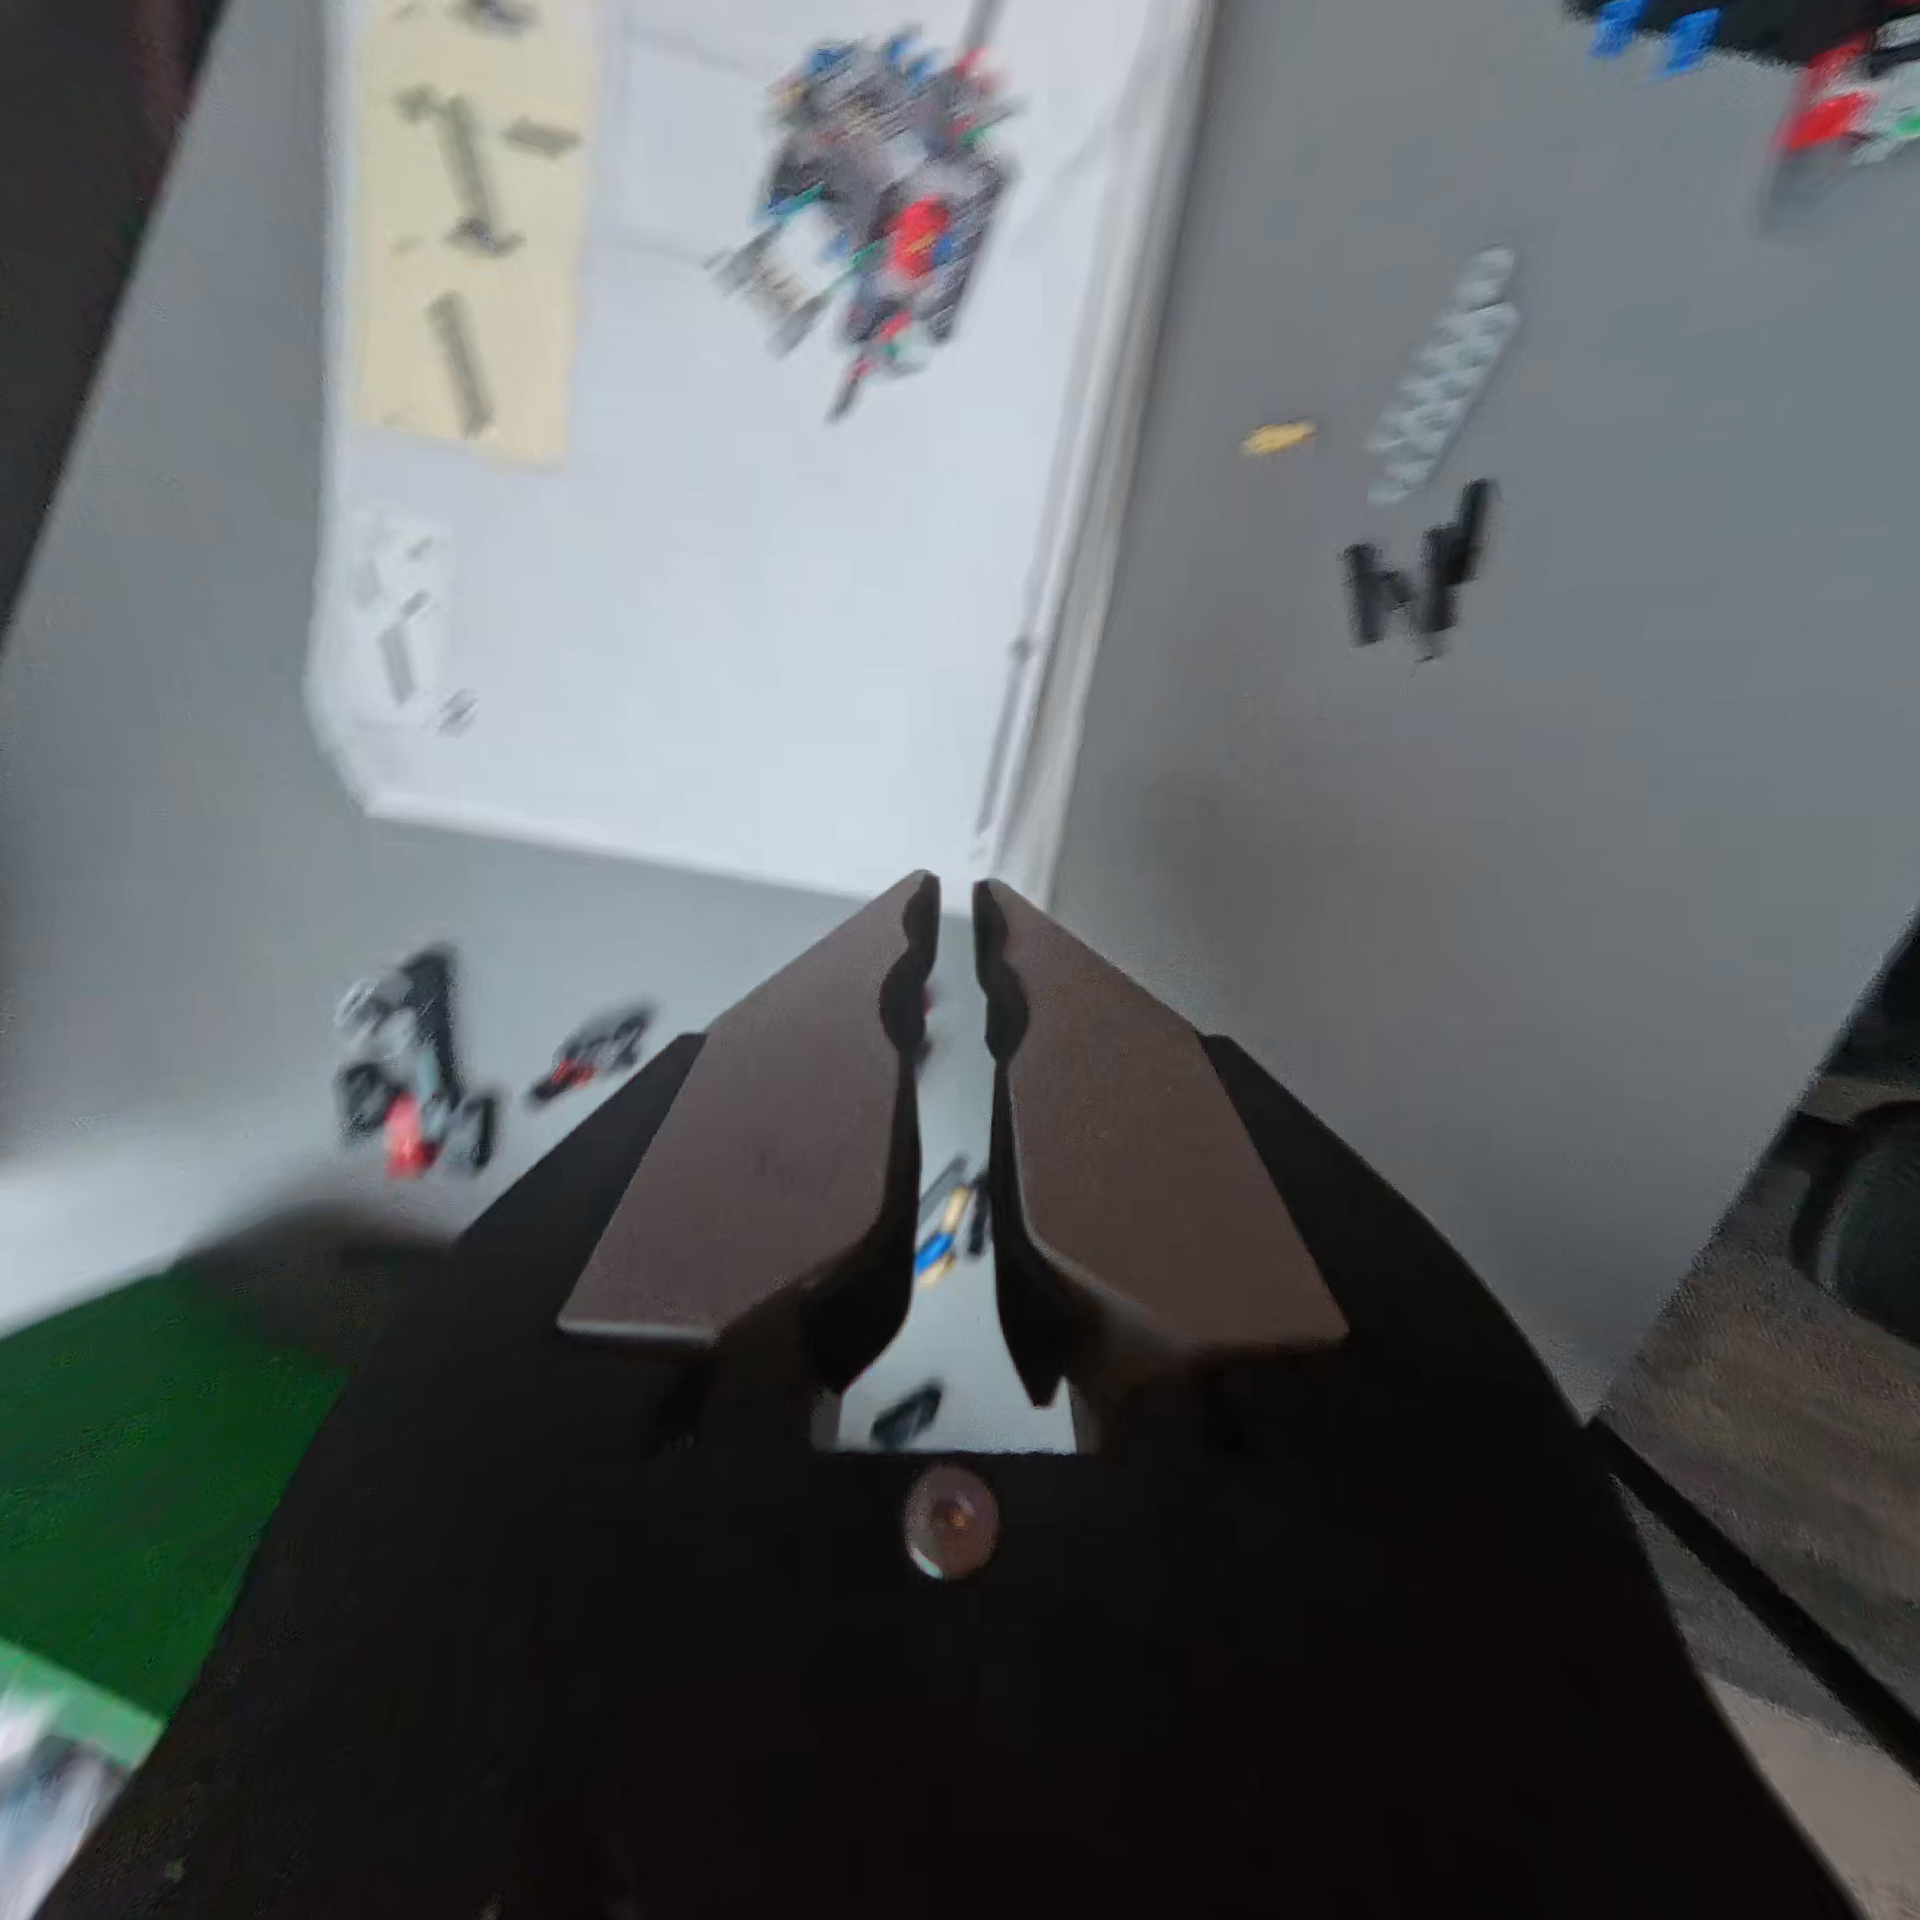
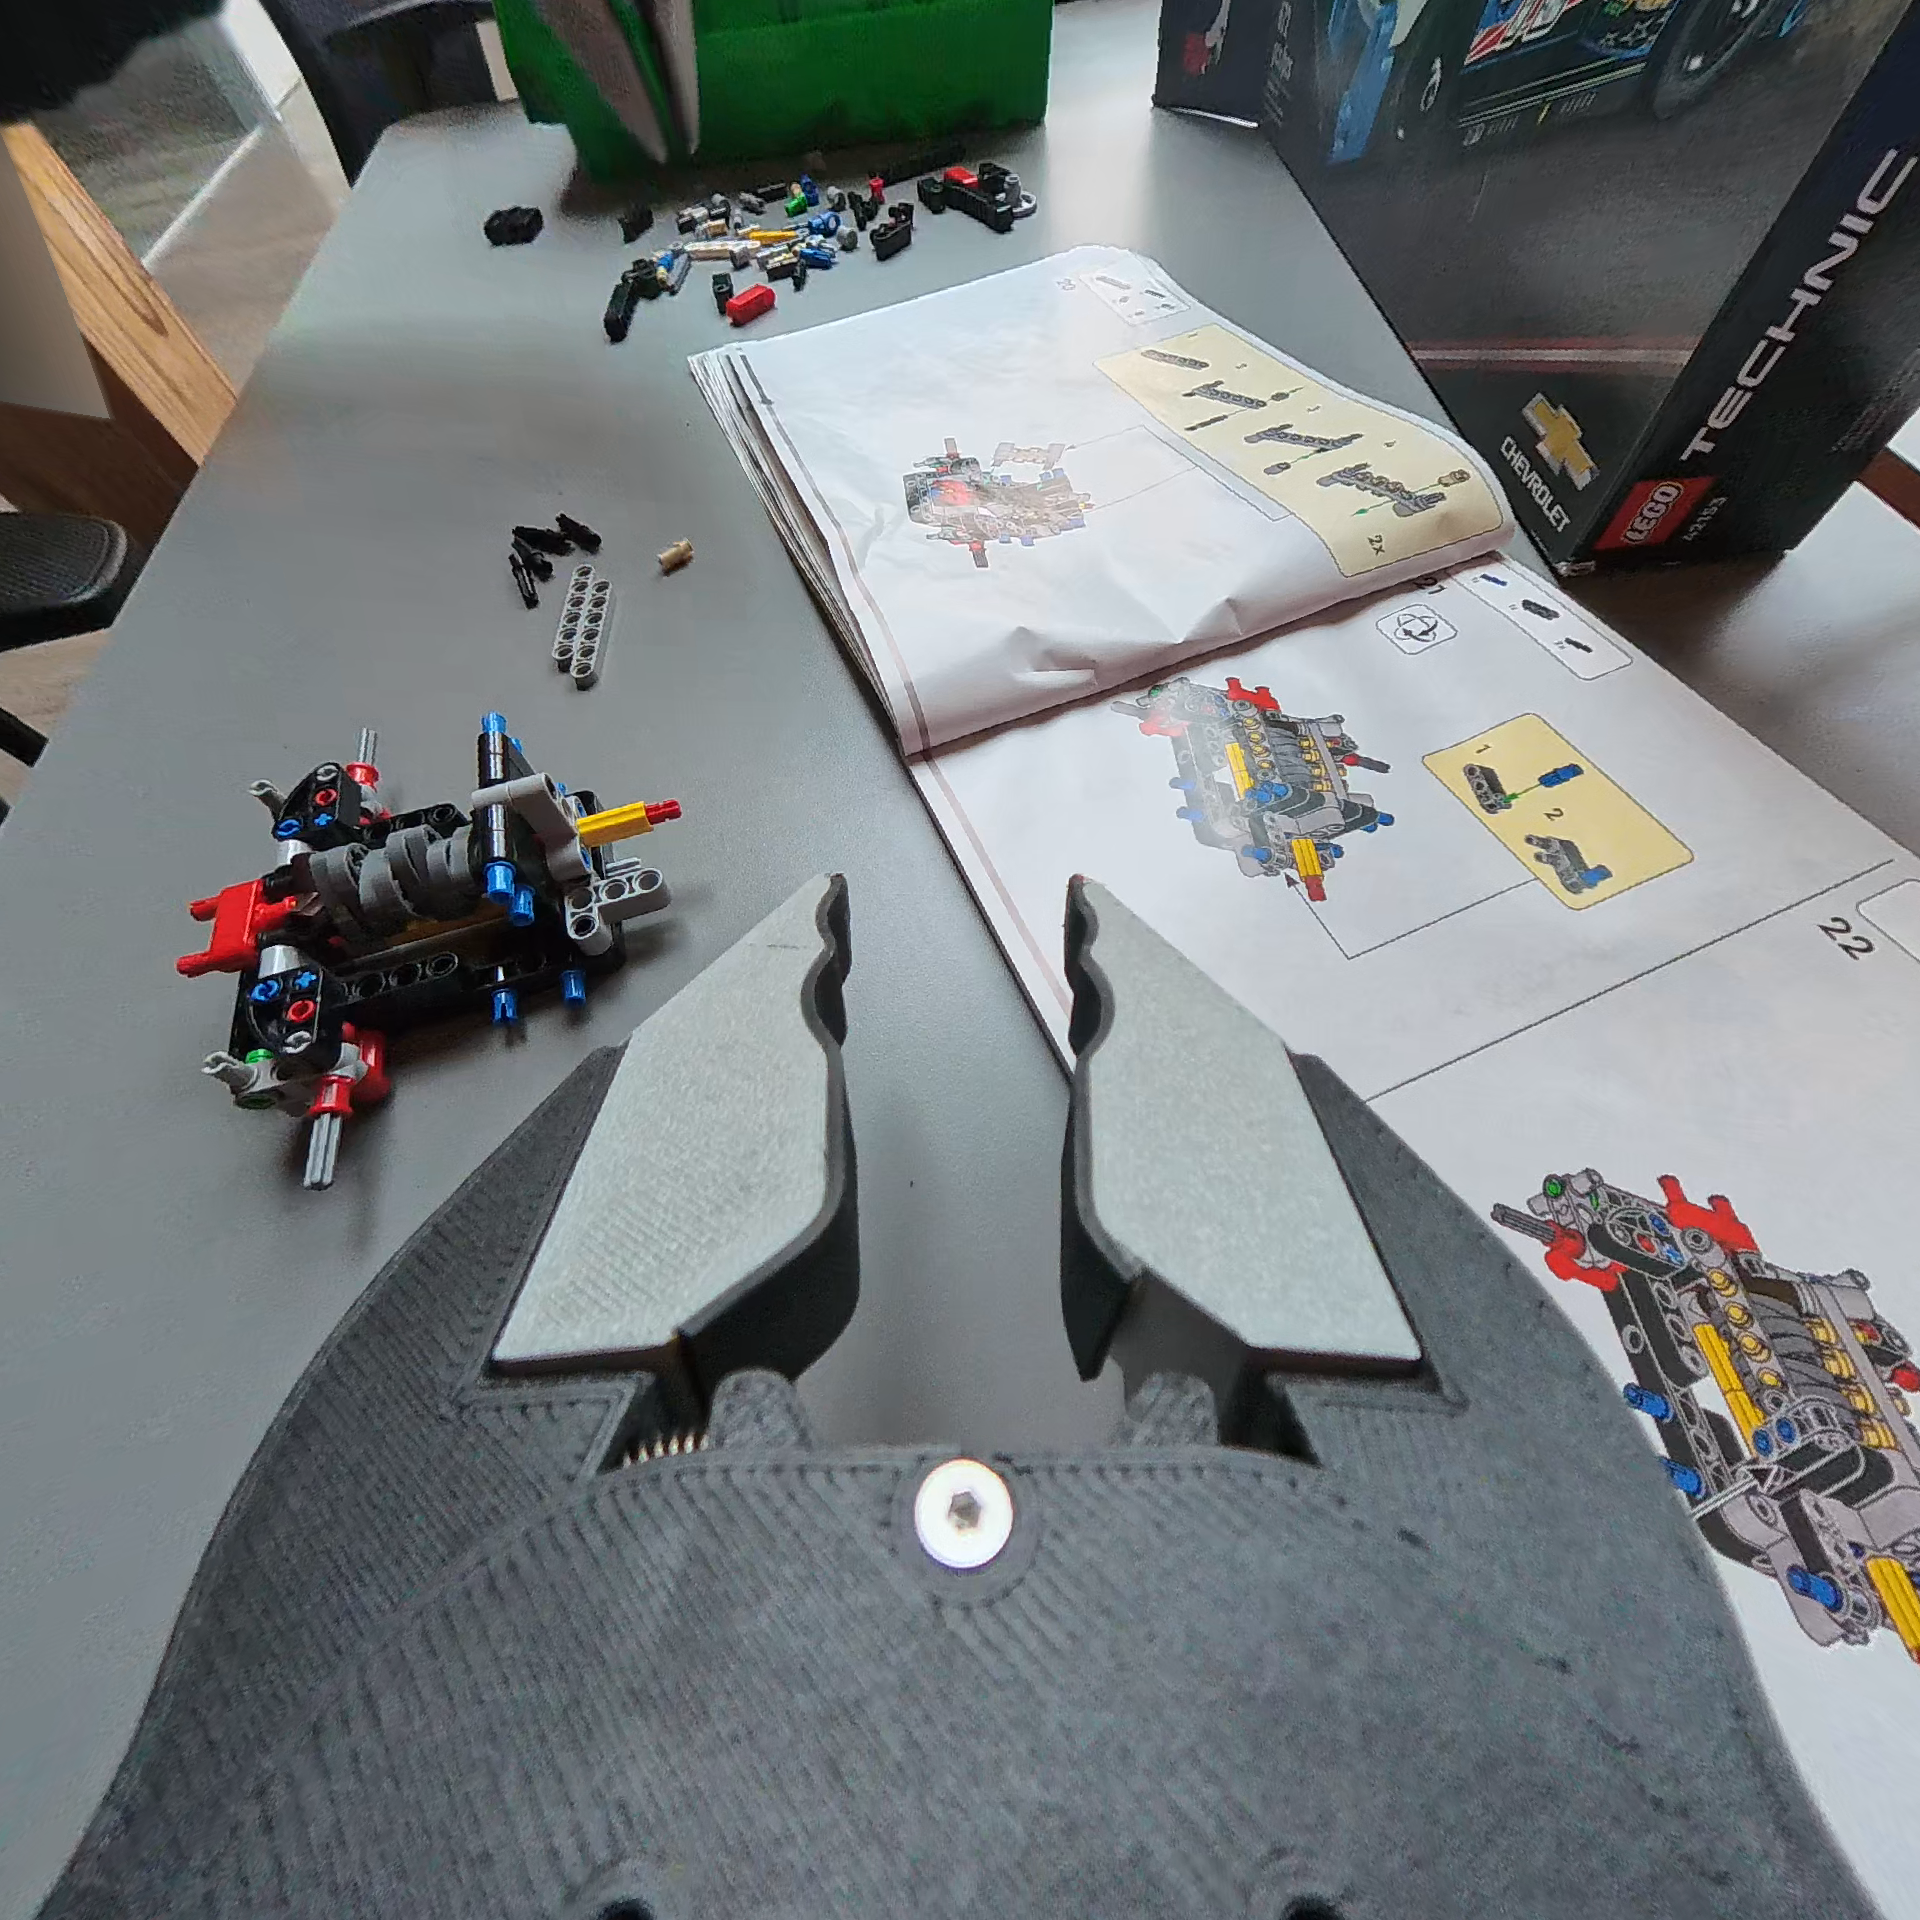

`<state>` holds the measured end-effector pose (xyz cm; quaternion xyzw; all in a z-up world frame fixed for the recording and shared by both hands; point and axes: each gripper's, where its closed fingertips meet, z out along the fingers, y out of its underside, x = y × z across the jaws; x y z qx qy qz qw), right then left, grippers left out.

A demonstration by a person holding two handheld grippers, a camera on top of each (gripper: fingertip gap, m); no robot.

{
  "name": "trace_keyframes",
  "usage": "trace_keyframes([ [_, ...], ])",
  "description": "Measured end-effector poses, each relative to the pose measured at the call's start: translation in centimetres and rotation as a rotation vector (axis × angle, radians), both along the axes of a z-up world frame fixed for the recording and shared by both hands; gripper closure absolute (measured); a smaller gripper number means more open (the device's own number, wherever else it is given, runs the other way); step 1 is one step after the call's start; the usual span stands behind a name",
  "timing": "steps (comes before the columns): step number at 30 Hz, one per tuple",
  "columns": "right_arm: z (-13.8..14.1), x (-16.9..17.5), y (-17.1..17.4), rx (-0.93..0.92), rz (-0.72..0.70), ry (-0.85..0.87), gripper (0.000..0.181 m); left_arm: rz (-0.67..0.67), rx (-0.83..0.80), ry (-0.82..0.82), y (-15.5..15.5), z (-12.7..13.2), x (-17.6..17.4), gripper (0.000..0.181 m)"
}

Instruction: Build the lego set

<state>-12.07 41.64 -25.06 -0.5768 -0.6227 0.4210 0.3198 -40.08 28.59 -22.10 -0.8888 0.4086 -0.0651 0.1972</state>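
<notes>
A partly built black, grey and red lego chassis [image 2: 416, 914] lies on the grey table [image 2: 312, 468], left of my right gripper [image 2: 956, 894]. That gripper is open, empty, and held above the table beside the open instruction booklet [image 2: 1039, 644]. Two grey beams [image 2: 582, 623], several black pins [image 2: 545, 551] and a tan pin [image 2: 675, 556] lie beyond the chassis. In the blurred left wrist view my left gripper [image 1: 956, 899] has its fingers almost together with nothing seen between them. It hovers near the booklet's edge [image 1: 727, 623]. The beams [image 1: 1444, 374] and black pins [image 1: 1413, 582] are off to its right.
A pile of small loose parts [image 2: 790, 229] lies at the table's far end, and shows in the left wrist view too [image 1: 416, 1081]. A green object [image 2: 831, 73] stands behind it. The dark lego box [image 2: 1558, 260] stands at the far right. A wooden piece of furniture [image 2: 114, 312] is at the left. Across from one pair of fingers to the other is roughly 30 cm.
</notes>
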Motion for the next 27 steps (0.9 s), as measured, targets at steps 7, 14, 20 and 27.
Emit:
trace_keyframes([
  [7, -0.1, 0.0, 0.0, -0.003, -0.002, -0.009, 0.143, 0.643, -0.12, 0.311, -2.3, -0.6, -16.0, 0.18],
  [14, -0.1, 0.0, 0.1, -0.002, -0.01, -0.004, 0.144, 0.689, -0.316, 0.204, -5.3, -4.7, -15.6, 0.18],
  [20, -0.1, 0.0, 0.1, -0.005, -0.007, -0.006, 0.144, 0.68, -0.325, 0.096, -4.8, -5.6, -13.5, 0.181],
  [27, -0.1, 0.0, 0.1, -0.003, -0.005, -0.005, 0.144, 0.682, -0.364, 0.111, -5.2, -6.5, -13.4, 0.18],
])
